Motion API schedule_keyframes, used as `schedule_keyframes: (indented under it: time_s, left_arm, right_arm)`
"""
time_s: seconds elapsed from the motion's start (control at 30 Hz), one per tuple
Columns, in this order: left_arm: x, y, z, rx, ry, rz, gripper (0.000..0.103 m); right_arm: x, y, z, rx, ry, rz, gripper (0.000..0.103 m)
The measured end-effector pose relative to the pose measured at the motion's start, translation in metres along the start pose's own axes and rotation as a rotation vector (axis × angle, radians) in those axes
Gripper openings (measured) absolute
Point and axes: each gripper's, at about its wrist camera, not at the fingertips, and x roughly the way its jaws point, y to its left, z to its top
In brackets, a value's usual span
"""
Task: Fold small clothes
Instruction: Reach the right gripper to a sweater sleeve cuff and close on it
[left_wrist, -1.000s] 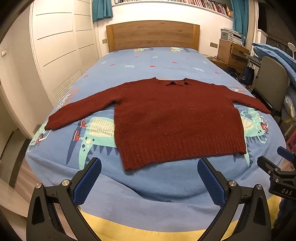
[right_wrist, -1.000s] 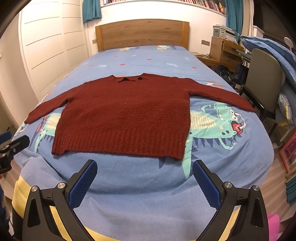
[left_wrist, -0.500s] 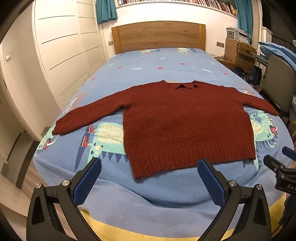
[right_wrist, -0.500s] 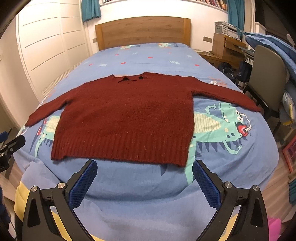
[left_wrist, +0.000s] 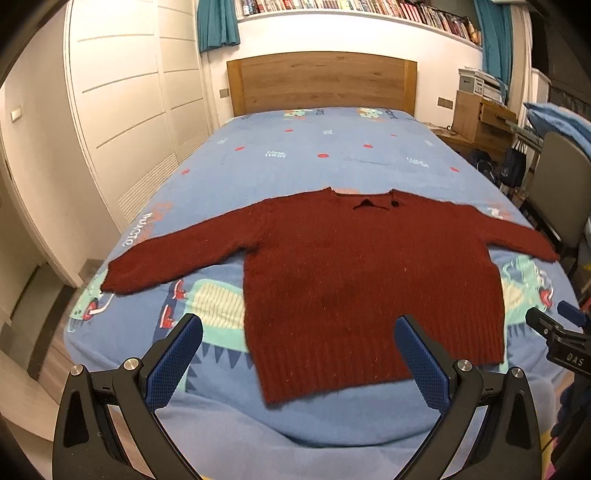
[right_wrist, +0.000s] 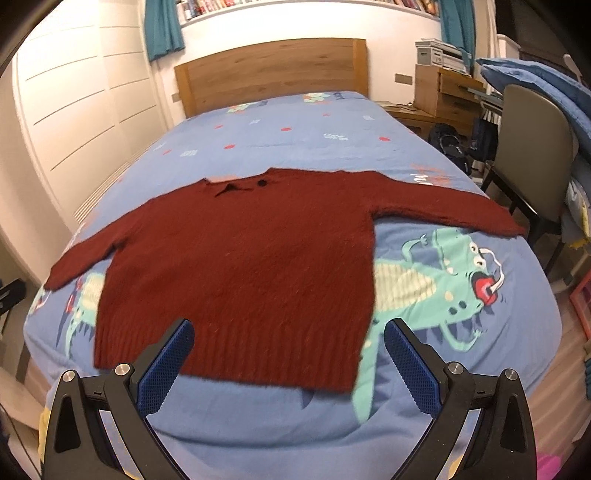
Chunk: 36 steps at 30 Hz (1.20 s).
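Observation:
A dark red knitted sweater (left_wrist: 362, 273) (right_wrist: 243, 266) lies flat on the bed, sleeves spread to both sides, collar toward the headboard, ribbed hem nearest me. My left gripper (left_wrist: 299, 354) hangs open over the hem's left part, its blue pads wide apart and holding nothing. My right gripper (right_wrist: 288, 350) is open above the hem's right part, also holding nothing. The right gripper's tip (left_wrist: 554, 332) shows at the right edge of the left wrist view.
The bed (left_wrist: 332, 147) has a blue cover printed with a green dinosaur and a wooden headboard (left_wrist: 321, 81). White wardrobe doors (left_wrist: 122, 110) stand at the left. A grey chair (right_wrist: 532, 155), a wooden desk and blue bedding crowd the right side.
Both grippers have moved forward and lower toward the sweater's hem, which now sits between the fingers in each view. The sweater itself has not moved.

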Motion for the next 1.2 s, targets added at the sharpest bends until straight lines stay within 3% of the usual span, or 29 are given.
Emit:
schedule_keyframes:
  time_s: [0.37,0.67,1.03,1.2]
  left_arm:
    - [0.026,-0.007,0.034,-0.009,-0.007,0.042,0.102]
    - [0.05,-0.024,0.05,0.026,0.044,0.008,0.102]
    - [0.071,-0.025,0.05,0.032,0.103,0.041,0.102]
    - [0.079,-0.02,0.051,0.012,0.126,0.063,0.102]
  right_arm:
    - [0.051,-0.105,0.033,0.159,-0.008,-0.115,0.103]
    - [0.106,-0.23,0.047,0.408,0.021,-0.156,0.103]
    - [0.17,-0.348,0.049,0.707,0.073,-0.088,0.099]
    - [0.183,-0.383,0.06,0.788,0.025,-0.052,0.096]
